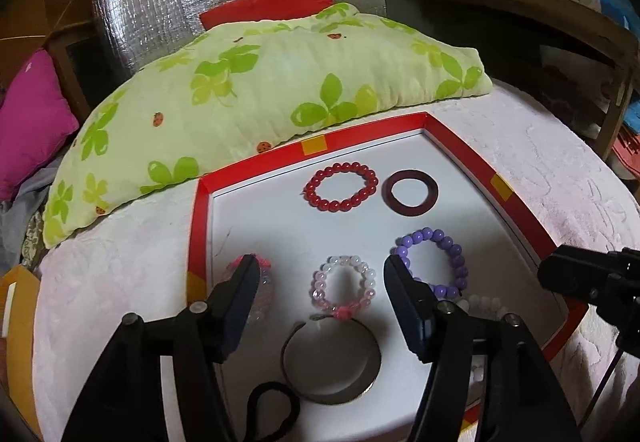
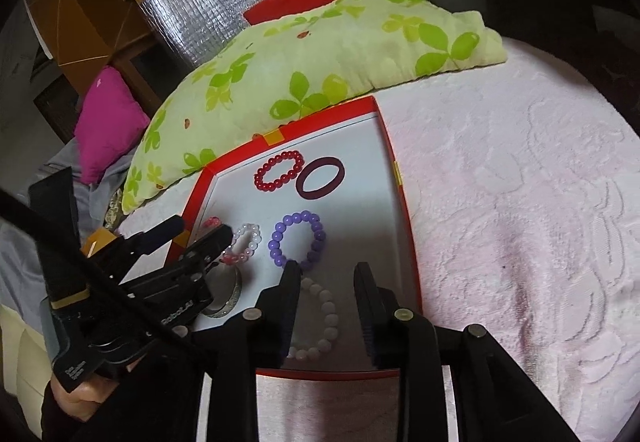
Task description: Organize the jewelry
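While the tray (image 1: 200, 226) with its red rim is seen lying on the pink cover, most of the jewelry is already laid out on its white floor. At the upper centre of the left view a red bracelet (image 1: 341, 189) and a dark ring (image 1: 411, 192) are set side by side; below them a pink-white bracelet (image 1: 345, 288) and a purple bracelet (image 1: 434, 266) are placed in a second row. A metal bangle (image 1: 330, 362) is found lower down, and a white bracelet (image 2: 320, 322) is seen at the lower centre of the right view.

Nothing is held. The left gripper (image 1: 320, 274) is spread, its jaws framing the pink-white bracelet without touching it — the right gripper (image 2: 326, 270) is parted less widely, with the white bracelet lying under and between its jaws, not pressed.

Some work is judged to be left: a black band (image 1: 272, 408) at the bottom left of the left view appears to lie across the tray's near edge, and a pinkish piece (image 1: 262, 266) is half hidden behind the left jaw — whether it is well placed cannot be told.
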`<state>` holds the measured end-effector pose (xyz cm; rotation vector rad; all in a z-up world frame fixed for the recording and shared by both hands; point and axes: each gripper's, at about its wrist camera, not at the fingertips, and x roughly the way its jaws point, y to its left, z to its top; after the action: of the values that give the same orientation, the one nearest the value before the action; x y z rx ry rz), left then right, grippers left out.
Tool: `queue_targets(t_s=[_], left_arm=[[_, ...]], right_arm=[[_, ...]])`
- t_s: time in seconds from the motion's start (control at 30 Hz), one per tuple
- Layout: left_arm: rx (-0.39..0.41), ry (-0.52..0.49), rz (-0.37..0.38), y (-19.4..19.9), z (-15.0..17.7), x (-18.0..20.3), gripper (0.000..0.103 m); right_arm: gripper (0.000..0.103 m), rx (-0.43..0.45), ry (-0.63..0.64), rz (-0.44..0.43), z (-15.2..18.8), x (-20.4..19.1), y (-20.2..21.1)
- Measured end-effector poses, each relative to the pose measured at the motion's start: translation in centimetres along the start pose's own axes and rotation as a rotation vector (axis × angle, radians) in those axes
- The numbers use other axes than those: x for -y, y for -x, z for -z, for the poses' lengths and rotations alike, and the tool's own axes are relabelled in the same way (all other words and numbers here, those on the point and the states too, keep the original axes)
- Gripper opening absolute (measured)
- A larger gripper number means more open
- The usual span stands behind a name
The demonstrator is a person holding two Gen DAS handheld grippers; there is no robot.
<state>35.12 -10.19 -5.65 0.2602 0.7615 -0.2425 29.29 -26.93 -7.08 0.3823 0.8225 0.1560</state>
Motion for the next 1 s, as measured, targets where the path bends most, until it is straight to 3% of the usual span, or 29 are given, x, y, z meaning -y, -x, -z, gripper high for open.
queue_targets(t_s=[0.07,0.13,0.53,1.0], left_arm=[[0.001,-0.005,-0.016,0.7,0.0,0.0,0.066],[0.008,-0.009,-0.025,1.4,0.2,0.1,0.069],[0.027,0.015,-0.045,6.4,1.6,0.1,0.073],[0.028,0.091,-0.093,9.4,3.4,-0.9,0.073]], right_arm=[[0.049,0.006,0.000,0.008,0.0,0.0,0.3],[0.053,0.027,0.006,0.018,0.0,-0.1,0.8],[0.053,0.078,0.072,0.066,0.7,-0.5,3.1],[0.057,0.102,0.159,0.133,2.5,-1.2,4.7]])
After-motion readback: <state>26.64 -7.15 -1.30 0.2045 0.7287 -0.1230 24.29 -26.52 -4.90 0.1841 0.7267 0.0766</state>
